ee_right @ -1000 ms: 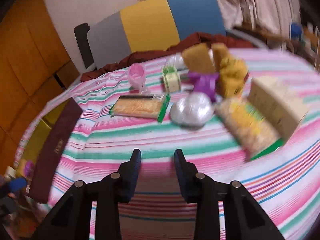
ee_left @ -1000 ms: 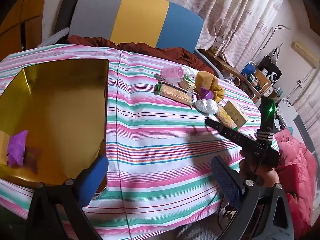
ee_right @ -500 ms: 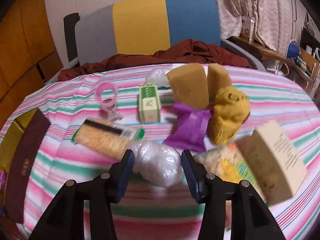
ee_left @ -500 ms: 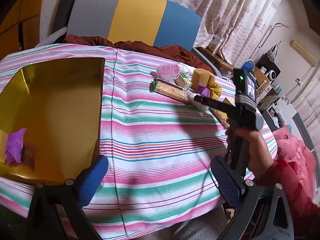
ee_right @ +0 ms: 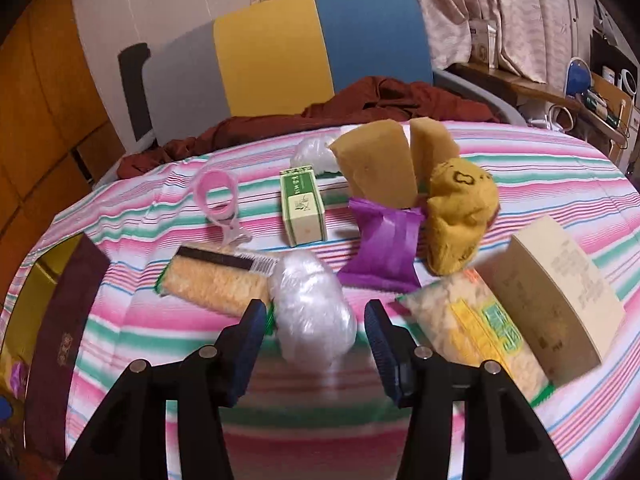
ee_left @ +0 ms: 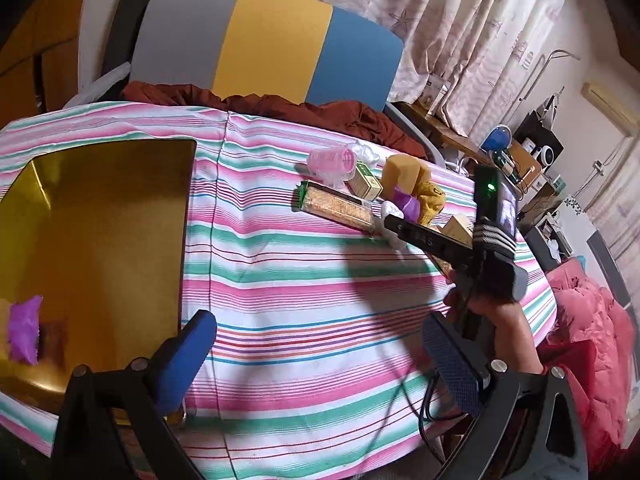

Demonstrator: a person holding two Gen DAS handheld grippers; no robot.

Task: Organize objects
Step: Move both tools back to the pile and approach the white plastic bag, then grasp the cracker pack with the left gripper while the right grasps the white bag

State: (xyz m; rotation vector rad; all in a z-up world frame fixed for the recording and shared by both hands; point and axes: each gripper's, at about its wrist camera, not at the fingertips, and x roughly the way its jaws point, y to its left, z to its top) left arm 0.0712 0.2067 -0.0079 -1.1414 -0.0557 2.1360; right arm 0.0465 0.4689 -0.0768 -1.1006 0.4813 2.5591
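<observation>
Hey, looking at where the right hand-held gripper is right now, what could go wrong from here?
The right hand-held gripper, its jaws just opened, straddles the clear plastic-wrapped bundle without pressing it. The wrap looks slippery, so it may squirt out on closing. The noodle packet touches the bundle's left side and the left finger could snag it.

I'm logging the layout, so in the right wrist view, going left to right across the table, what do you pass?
Pink ring → long snack packet → green and cream box → purple wrapper → yellow plush toy → beige box.
</observation>
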